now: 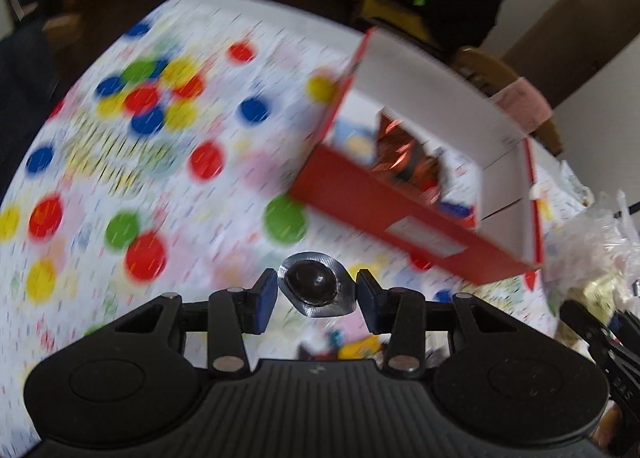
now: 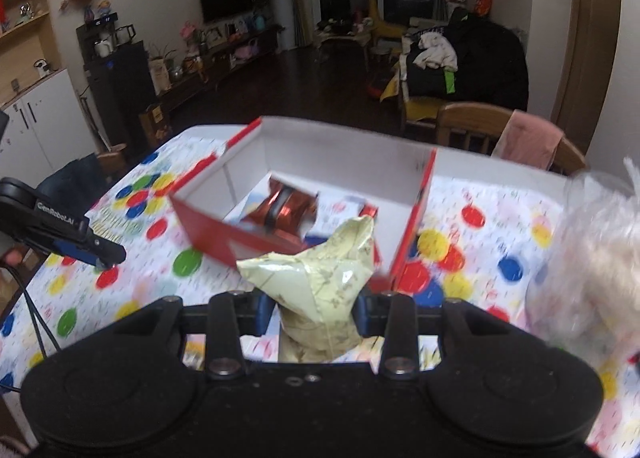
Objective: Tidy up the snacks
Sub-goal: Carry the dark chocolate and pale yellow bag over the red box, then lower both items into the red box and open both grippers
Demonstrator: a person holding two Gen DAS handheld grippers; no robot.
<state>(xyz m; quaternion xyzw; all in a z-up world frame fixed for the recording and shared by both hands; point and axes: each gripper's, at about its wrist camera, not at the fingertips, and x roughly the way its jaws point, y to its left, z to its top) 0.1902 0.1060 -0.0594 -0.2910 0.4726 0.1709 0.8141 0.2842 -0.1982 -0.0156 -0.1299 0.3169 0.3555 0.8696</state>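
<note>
The red box (image 1: 404,217) with white inner walls stood open on the surface (image 1: 160,185), which was covered by a cloth with coloured dots. All places here are given relative to this box.

In the left wrist view, the left tool (image 1: 317,292) hung above the surface on the near side of the box, in front of its long red wall. Its blue pads were closed on a small snack (image 1: 312,285): a dark round piece in a silver foil blister, gripped by the foil edges. Inside the box, this view showed a shiny copper-red wrapper (image 1: 404,161) and some blue and white packets, too blurred to tell apart. Beside the near right corner of the box, a crinkled clear plastic bag (image 1: 600,234) appeared, and the other tool only as a dark edge at the right border.

The right wrist view showed what the left one did not. The right tool (image 2: 316,308) was closed on a pale yellow-green snack bag (image 2: 320,290), crumpled, with its top rising in front of the near wall of the box (image 2: 224,230). The copper-red wrapper (image 2: 286,209) lay on the box floor, toward the left. The left tool (image 2: 100,254) was seen from the side, to the left of the box and apart from it; its snack was not visible there. Behind the box stood a wooden chair (image 2: 468,125) with a pink cloth (image 2: 528,141) over it.
</note>
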